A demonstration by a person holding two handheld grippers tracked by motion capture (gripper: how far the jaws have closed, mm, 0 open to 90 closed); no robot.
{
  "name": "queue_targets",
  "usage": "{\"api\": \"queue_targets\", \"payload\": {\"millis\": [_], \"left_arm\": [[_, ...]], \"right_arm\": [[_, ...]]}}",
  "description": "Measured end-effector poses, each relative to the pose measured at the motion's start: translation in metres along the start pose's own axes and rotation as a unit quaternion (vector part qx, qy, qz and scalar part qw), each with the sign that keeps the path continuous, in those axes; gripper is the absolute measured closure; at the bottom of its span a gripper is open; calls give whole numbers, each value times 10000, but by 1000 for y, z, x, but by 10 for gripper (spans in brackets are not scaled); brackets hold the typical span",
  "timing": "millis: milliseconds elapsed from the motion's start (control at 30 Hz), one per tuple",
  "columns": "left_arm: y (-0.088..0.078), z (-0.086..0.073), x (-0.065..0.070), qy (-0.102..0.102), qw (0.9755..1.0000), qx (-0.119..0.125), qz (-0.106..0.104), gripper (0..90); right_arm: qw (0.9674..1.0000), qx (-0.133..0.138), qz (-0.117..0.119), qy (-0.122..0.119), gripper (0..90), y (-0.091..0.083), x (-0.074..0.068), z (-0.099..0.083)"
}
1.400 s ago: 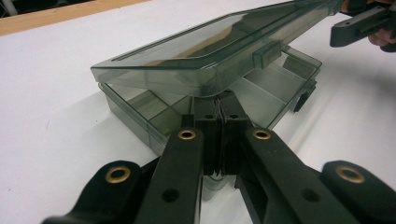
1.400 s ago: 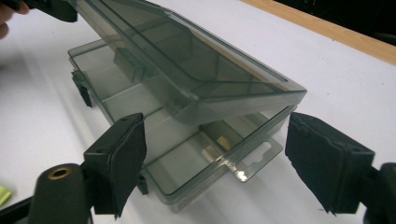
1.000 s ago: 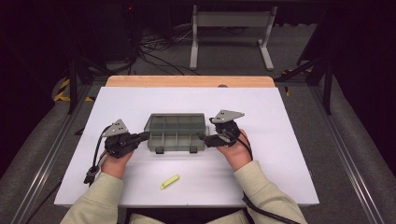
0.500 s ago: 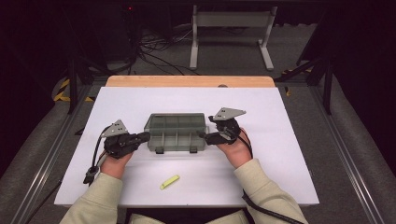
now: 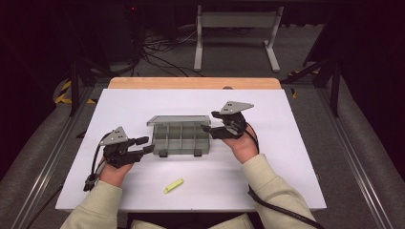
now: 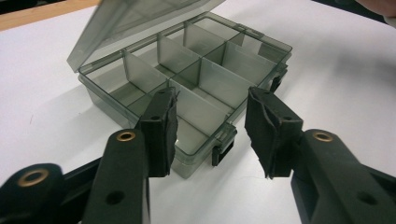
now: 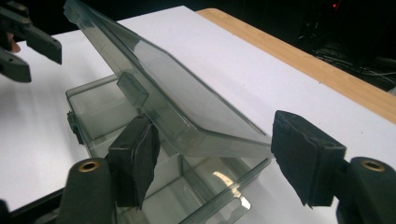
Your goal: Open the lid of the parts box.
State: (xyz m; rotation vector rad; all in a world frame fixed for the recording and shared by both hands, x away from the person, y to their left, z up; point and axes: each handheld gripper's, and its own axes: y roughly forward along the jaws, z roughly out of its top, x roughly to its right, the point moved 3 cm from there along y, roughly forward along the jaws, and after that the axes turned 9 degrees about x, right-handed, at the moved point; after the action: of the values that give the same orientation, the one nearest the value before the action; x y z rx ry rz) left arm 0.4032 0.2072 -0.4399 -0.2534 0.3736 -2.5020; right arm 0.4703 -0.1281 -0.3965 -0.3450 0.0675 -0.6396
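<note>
A smoky clear compartment box (image 5: 181, 142) lies mid-table with its lid (image 5: 179, 119) tilted up. Its divided cells (image 6: 201, 70) hold nothing I can see. My left gripper (image 5: 144, 144) is at the box's front left corner. Its jaws have just been opening and stand open (image 6: 212, 135) around that corner and a black latch (image 6: 223, 150), with the pads clear of it. My right gripper (image 5: 207, 128) is at the box's right end. Its jaws have just been closing, and the lid's near end (image 7: 219, 140) rests on the left pad (image 7: 135, 158). The other pad looks just off the lid, so this gripper (image 7: 210, 161) is open.
A small yellow piece (image 5: 174, 185) lies on the white table (image 5: 286, 157) near the front edge, between the forearms. A wooden strip (image 5: 191, 83) borders the far side. Beyond it are cables and a metal stand (image 5: 236, 28) on the floor.
The left gripper's jaws, together at the box's front left corner a second ago, have spread apart. Both hands have stayed where they were.
</note>
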Motion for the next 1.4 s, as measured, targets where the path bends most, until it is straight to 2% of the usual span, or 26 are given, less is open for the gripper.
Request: {"api": "queue_targets", "payload": {"millis": [100, 267, 467, 700, 933, 1067, 1233, 1400], "left_arm": [[-1, -1, 2, 5, 10000, 32, -5, 488], [-4, -2, 3, -2, 10000, 33, -40, 467], [-9, -3, 8, 125, 9999, 42, -45, 416], [-16, -5, 12, 272, 9996, 78, -57, 350], [-19, -5, 16, 266, 9995, 149, -70, 306], [-22, -6, 18, 254, 9995, 185, -82, 298], [-30, -9, 19, 277, 9993, 238, 17, 275], [-37, -13, 21, 199, 9994, 283, 92, 257]], "right_arm": [[10000, 13, 25, -4, 371, 2, 4, 6], [10000, 36, 39, 8, 407, 4, 10, 12], [9996, 126, 47, 244, 423, 7, 20, 17], [9990, 208, 5, 387, 462, 11, 30, 21], [9989, 222, -53, 410, 519, 17, 38, 25], [9984, 251, -97, 489, 523, 20, 45, 28], [9982, 244, -153, 517, 522, 27, 52, 30], [9979, 223, -170, 579, 536, 36, 58, 30]]}}
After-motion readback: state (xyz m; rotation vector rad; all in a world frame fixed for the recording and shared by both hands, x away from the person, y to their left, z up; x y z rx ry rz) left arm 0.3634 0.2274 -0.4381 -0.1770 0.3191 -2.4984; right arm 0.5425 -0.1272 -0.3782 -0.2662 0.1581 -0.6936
